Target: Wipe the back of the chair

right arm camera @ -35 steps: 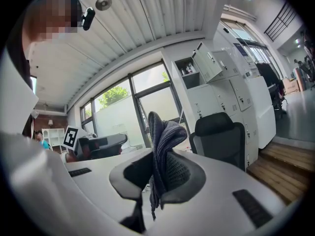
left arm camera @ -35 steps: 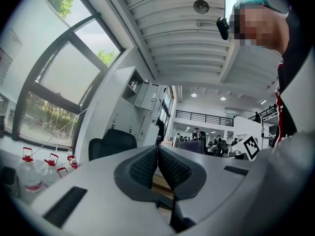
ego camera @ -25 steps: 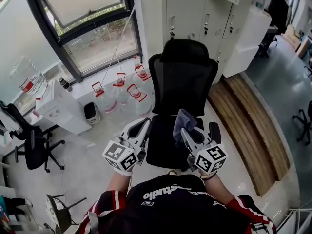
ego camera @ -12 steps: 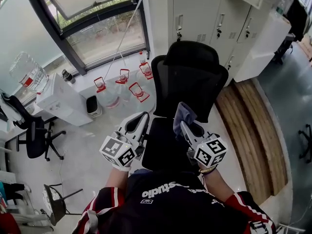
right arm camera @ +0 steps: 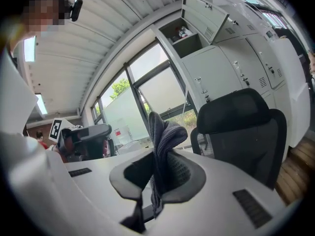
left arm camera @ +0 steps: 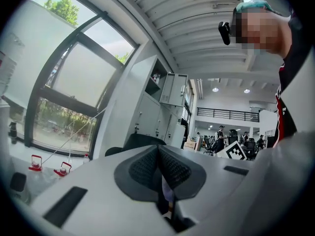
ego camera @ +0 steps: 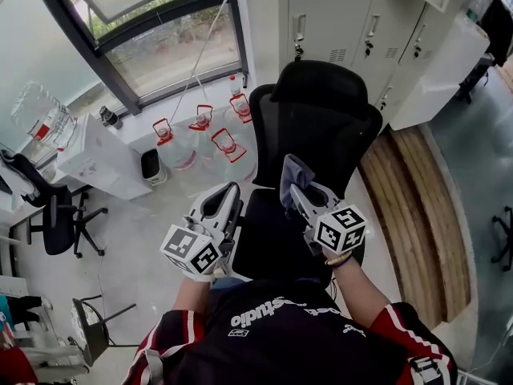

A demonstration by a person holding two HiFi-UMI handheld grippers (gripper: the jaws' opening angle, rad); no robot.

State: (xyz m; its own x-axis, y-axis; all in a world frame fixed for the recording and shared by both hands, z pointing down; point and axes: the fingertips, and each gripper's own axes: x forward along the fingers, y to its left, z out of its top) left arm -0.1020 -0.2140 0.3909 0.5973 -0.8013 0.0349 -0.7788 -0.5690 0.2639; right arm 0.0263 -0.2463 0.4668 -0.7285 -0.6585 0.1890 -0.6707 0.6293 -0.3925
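Observation:
A black mesh office chair faces me, its backrest and headrest upright behind the seat. My right gripper is shut on a grey-blue cloth and hovers over the seat, just in front of the lower backrest. In the right gripper view the cloth sticks up from between the jaws, with the chair to the right. My left gripper is held beside the seat's left edge. Its jaws are closed together with nothing between them.
Several water jugs with red handles stand on the floor left of the chair, beside a white dispenser. White lockers rise behind the chair. A wooden platform lies to the right. Another black chair stands at far left.
My right gripper with the cloth has risen and moved forward toward the backrest. The left gripper has stayed beside the seat. My head view has shifted slightly closer to the chair.

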